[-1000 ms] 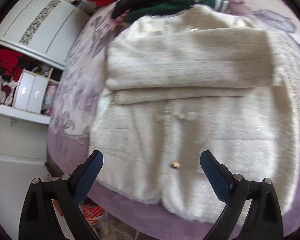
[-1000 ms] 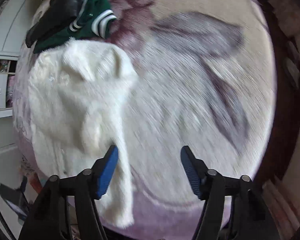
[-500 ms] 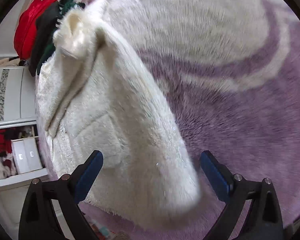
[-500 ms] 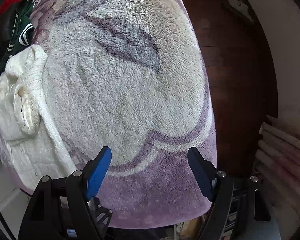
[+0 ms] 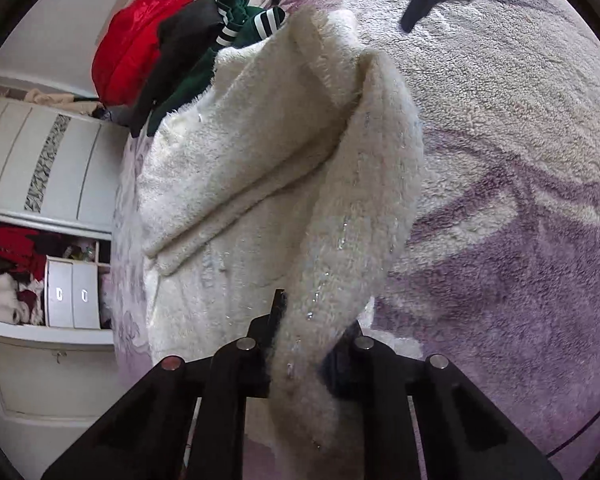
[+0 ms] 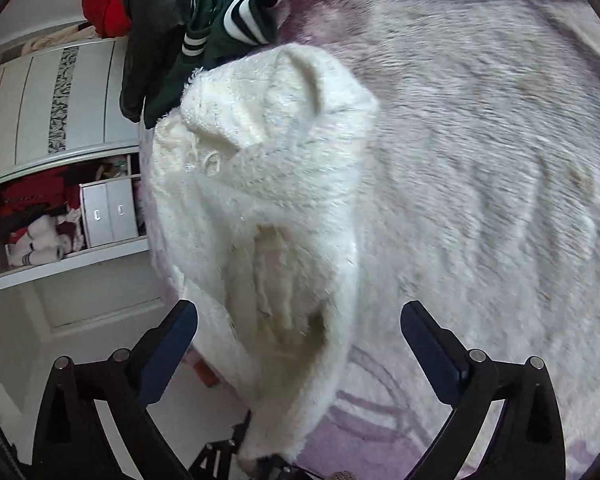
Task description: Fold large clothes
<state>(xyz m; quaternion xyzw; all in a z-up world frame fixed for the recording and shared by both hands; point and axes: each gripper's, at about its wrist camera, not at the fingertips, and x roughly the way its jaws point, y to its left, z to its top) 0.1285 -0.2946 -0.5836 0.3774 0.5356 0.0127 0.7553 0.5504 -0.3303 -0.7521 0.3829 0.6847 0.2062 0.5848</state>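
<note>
My left tool (image 5: pixel 300 344) is clenched on the white fuzzy coat's (image 5: pixel 260 184) near hem on the bed (image 5: pixel 520 160); my right tool (image 6: pixel 300 340), opening, grips nothing. Next: carry the hem far, folding.

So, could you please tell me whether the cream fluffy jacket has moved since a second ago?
Yes. The cream fluffy jacket, then flat, now has its near edge lifted off the purple blanket, clamped in the left gripper.
</note>
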